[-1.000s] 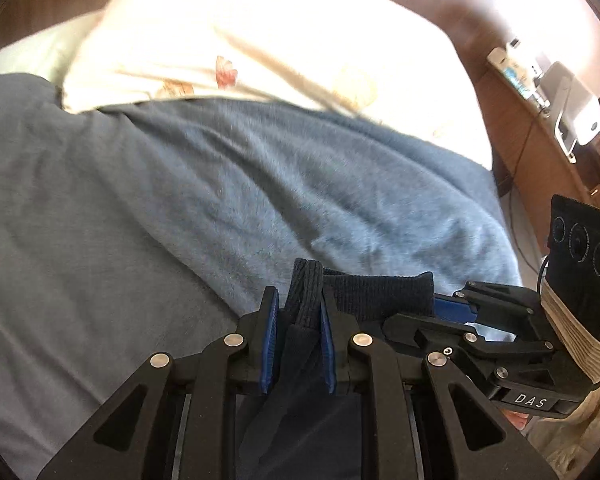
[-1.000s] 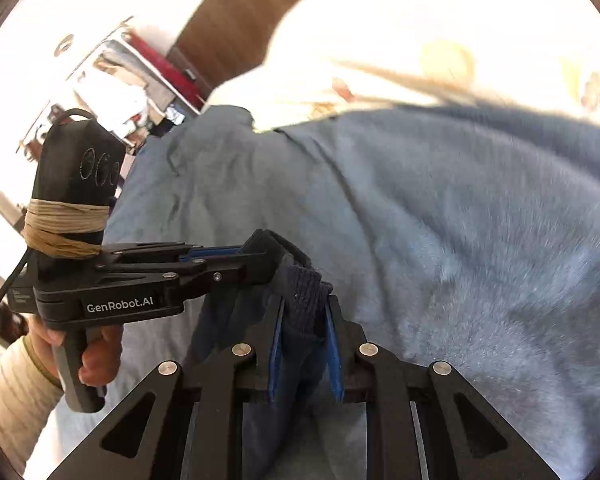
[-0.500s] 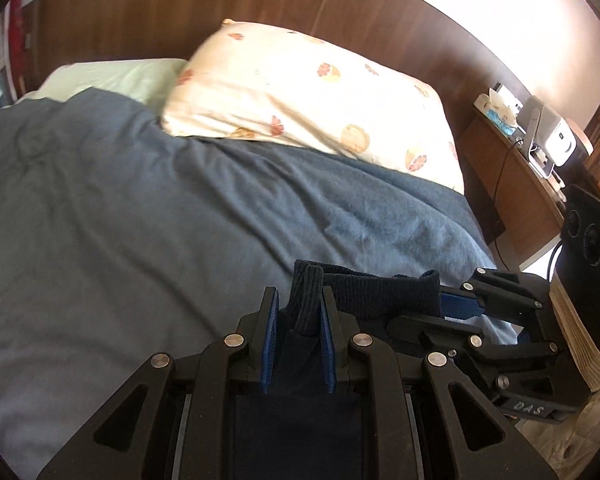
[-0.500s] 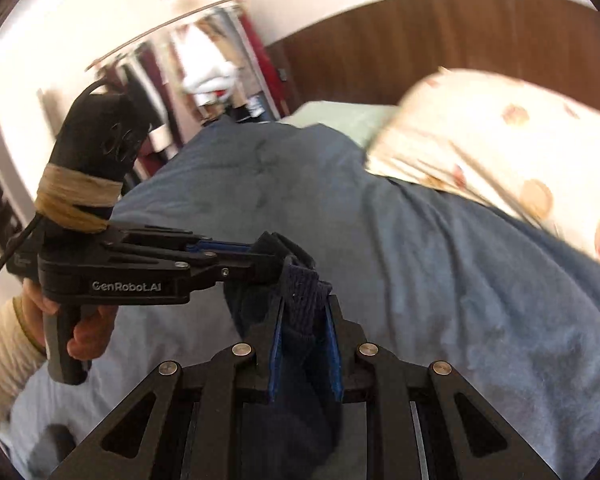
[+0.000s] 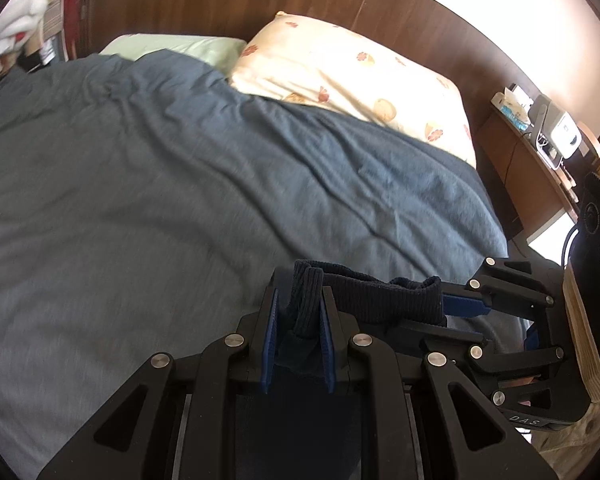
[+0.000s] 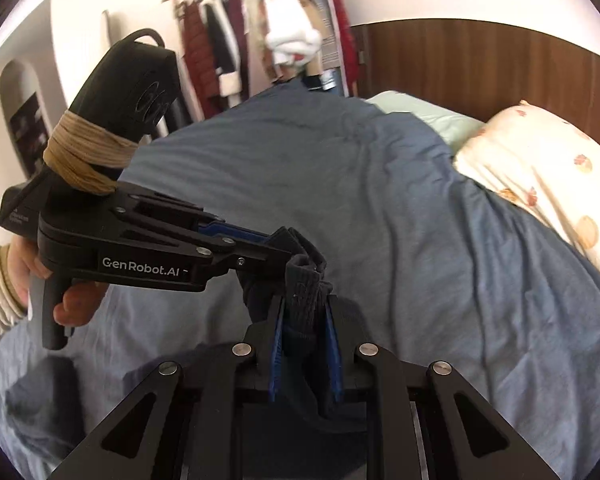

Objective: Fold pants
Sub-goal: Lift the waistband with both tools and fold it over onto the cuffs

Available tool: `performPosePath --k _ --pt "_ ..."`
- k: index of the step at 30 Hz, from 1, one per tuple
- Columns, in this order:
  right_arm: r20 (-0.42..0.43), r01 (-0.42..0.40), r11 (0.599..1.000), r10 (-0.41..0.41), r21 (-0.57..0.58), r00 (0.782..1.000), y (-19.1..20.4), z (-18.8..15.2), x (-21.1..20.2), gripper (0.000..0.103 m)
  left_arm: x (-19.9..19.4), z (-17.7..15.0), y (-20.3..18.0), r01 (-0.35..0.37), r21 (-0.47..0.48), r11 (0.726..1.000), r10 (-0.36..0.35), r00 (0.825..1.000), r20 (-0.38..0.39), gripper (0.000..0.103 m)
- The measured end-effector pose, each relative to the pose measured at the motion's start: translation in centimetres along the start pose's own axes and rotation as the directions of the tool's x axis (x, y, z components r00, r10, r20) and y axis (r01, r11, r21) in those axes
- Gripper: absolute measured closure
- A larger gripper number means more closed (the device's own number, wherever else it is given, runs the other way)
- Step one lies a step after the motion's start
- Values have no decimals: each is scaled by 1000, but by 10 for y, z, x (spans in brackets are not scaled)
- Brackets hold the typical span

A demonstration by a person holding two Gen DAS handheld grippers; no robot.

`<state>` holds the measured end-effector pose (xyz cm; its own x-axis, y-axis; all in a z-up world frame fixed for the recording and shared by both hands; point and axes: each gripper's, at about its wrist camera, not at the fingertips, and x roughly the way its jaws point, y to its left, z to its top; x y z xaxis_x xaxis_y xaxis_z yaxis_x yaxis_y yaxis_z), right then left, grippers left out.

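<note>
Dark navy pants [image 5: 380,300] hang by a ribbed band stretched between both grippers above the bed. In the left wrist view my left gripper [image 5: 300,296] is shut on one end of the band, its blue pads pressing the fabric. My right gripper [image 5: 440,308] comes in from the right, shut on the other end. In the right wrist view my right gripper [image 6: 305,304] clamps the ribbed pants [image 6: 304,292], and my left gripper [image 6: 280,246], held by a hand [image 6: 72,304], pinches the fabric just beyond. The rest of the pants hangs below, hidden by the gripper bodies.
A blue duvet [image 5: 180,200] covers the bed. A floral pillow [image 5: 352,72] and a green pillow [image 5: 172,46] lie against the wooden headboard [image 5: 220,4]. A nightstand [image 5: 540,132] with devices stands at the right. A clothes rack [image 6: 268,40] stands beyond the bed's far side.
Both grippers have pulled back from the pillows and risen, carrying the pants; pillows and headboard now look farther off. The right wrist view has swung to show the clothes rack.
</note>
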<state>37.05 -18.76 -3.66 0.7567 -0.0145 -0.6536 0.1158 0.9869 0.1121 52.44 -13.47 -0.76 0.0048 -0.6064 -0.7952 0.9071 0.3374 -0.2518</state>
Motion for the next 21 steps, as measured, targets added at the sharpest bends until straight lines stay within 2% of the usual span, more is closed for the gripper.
performPosePath --k 8,15,21 --pt "-52 -24 994 19 -103 998 52 -29 9 83 -11 -58 10 -27 -1 1000 27 999 -22 83" --pt "-108 -26 983 6 -181 994 87 -57 24 83 -10 -105 24 -36 -56 998 34 999 -40 84" --pt "-150 -55 964 16 -258 989 114 -78 35 83 -11 -136 34 -62 -86 994 56 996 -73 90"
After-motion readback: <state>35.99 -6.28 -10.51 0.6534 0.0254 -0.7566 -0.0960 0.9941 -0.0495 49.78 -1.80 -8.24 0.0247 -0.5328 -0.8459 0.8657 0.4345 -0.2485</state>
